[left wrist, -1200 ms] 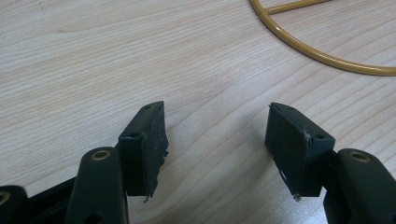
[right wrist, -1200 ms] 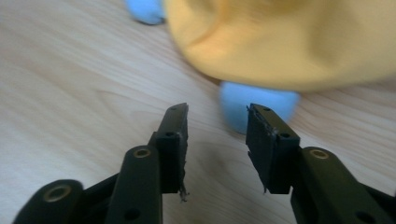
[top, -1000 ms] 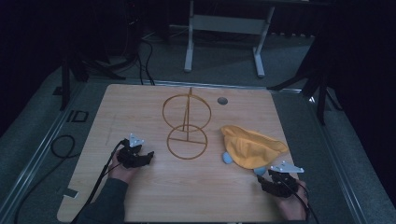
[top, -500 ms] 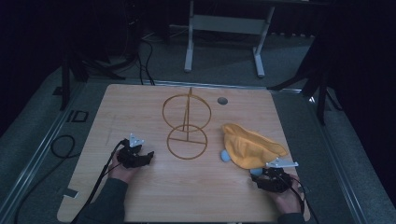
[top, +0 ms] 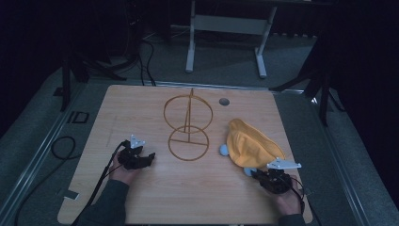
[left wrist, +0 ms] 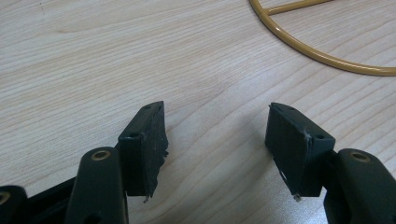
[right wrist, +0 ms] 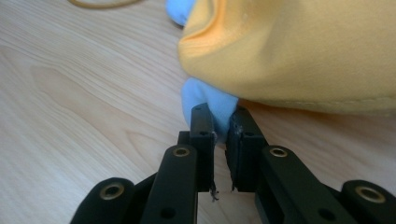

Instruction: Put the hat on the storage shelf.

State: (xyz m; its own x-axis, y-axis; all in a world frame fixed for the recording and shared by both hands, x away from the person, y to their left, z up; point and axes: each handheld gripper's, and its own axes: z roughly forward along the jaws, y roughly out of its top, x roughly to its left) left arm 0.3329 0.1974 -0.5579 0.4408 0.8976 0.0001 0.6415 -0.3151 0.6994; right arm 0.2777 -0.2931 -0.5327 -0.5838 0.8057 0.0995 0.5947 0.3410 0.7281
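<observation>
A pale wood table (top: 155, 197) stands on grey carpet (top: 28, 136) in a dark room, with a metal frame (top: 226, 28) behind it and a black cable (top: 61, 148) on the floor. The right gripper (right wrist: 223, 125) has just closed, its jaws clamped on the blue tab (right wrist: 205, 100) poking from under the yellow cloth (top: 249, 146) at the table's right. The left gripper (left wrist: 215, 135) rests with its jaws apart over bare wood, near the wire stand (top: 188, 127).

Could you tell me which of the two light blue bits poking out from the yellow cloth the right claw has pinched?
The near blue tab, at the yellow cloth's front edge, sits in the right claw; the other blue tab lies free by the wire stand.
</observation>
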